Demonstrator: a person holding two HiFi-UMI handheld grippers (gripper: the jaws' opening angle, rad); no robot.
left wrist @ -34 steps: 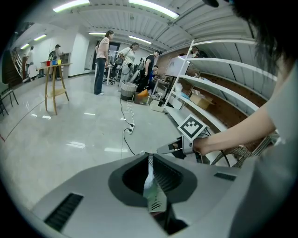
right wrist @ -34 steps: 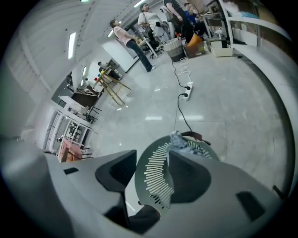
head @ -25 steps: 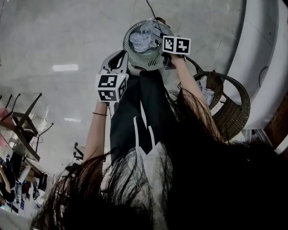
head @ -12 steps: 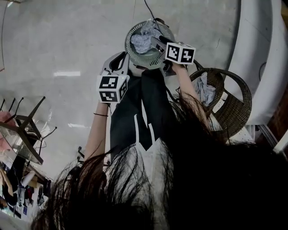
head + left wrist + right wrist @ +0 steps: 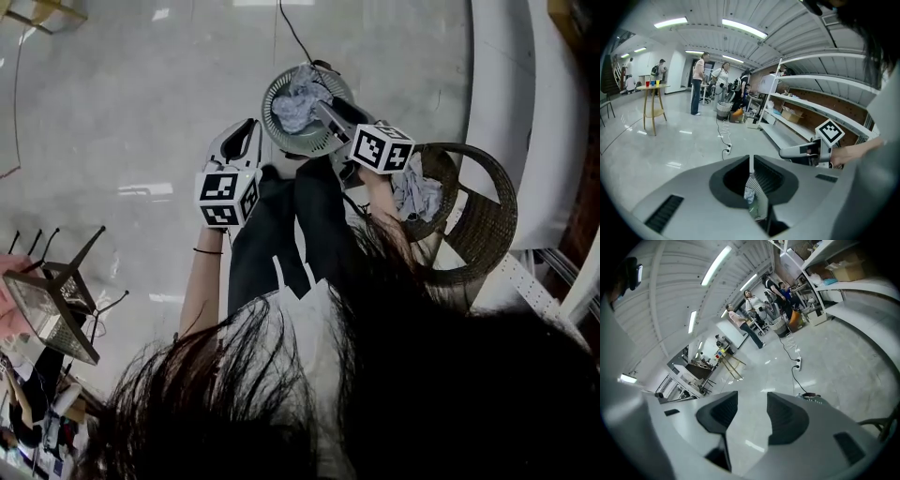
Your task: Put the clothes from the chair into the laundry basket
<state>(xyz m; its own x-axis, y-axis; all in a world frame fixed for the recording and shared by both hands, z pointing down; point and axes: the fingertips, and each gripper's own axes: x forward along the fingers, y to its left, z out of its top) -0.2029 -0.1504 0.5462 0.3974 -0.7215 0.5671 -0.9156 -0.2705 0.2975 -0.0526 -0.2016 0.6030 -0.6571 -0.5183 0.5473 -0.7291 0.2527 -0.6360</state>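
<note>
Right tongs (image 5: 752,401) parted, nothing between the pads – held over the round slatted laundry basket (image 5: 278,134), with grey clothes (image 5: 296,96) heaped inside. Left tongs (image 5: 750,161) clenched, gripping nothing, just beside the basket's rim. More pale clothes (image 5: 417,193) lying on the wicker chair (image 5: 494,204) – near the basket, on the glossy floor (image 5: 131,103)

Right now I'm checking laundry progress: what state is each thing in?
Laundry basket: upright on the floor, grey clothes inside.
Chair: pale clothes lying on it.
Left gripper: claw shut.
Right gripper: claw open, empty.
</note>
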